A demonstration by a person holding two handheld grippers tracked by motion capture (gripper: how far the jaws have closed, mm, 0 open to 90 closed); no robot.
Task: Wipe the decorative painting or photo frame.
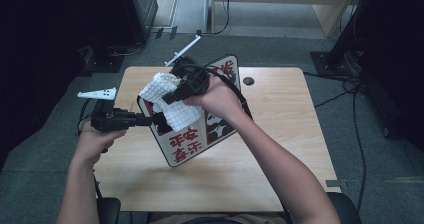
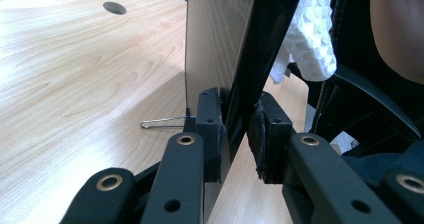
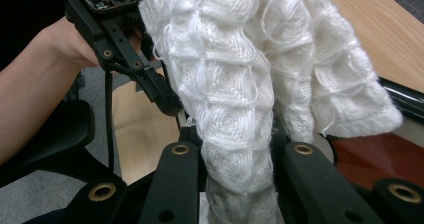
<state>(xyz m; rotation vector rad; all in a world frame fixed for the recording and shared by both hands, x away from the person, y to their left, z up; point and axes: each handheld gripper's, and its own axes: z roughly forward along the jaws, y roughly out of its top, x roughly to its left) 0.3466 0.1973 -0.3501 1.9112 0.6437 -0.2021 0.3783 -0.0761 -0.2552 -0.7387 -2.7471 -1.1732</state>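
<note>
A sign board (image 1: pixel 192 146) with a black rim and red characters is tilted up over the wooden table (image 1: pixel 280 134). My left gripper (image 1: pixel 149 120) comes in from the left and is shut on the board's left edge. In the left gripper view its pads (image 2: pixel 212 129) clamp the thin board (image 2: pixel 215 44), seen edge-on. My right gripper (image 1: pixel 169 98) is shut on a white waffle-weave cloth (image 1: pixel 176 113), which hangs against the board's face. The cloth (image 3: pixel 235 84) bulges up out of the right gripper (image 3: pixel 239 159), with the left gripper (image 3: pixel 162 96) behind it and the board's red face (image 3: pixel 370 156) at lower right.
A round cable hole (image 1: pixel 248 80) lies in the table's far right part. A thin wire clip (image 2: pixel 162 122) rests on the table by the board's foot. Dark equipment stands on the grey floor at the left. A chair (image 1: pixel 107 209) is at the near edge.
</note>
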